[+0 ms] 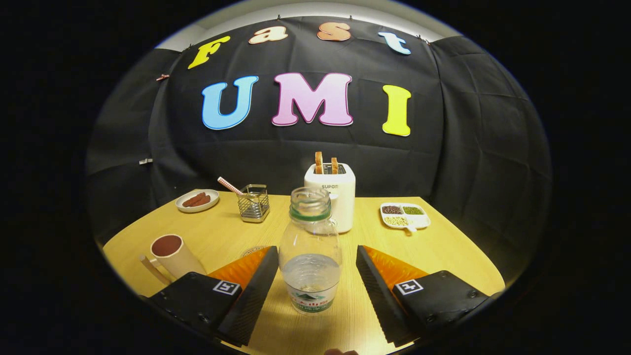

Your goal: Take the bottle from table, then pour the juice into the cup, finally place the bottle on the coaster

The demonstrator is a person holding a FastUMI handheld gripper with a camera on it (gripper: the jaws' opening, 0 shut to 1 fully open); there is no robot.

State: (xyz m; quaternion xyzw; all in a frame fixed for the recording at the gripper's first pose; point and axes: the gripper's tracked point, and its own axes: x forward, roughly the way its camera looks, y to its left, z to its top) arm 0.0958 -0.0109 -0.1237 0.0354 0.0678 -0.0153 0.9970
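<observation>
A clear plastic bottle (310, 251) with a green neck ring and no cap stands upright on the wooden table (443, 246). It holds a little clear liquid in its lower half. It sits between the fingers of my gripper (316, 249), which is open. The left finger is very close to the bottle's side and the right finger stands clearly apart from it. A cream cup (175, 256) with a handle and a dark red inside stands to the left of the left finger. A round coaster (252, 251) peeks out just behind the left fingertip, mostly hidden.
Behind the bottle stands a white toaster (337, 197) with two slices of toast in it. A wire holder (254, 203) with a striped straw and a plate of sausages (197, 200) are at the back left. A divided dish of beans (404, 215) sits at the back right.
</observation>
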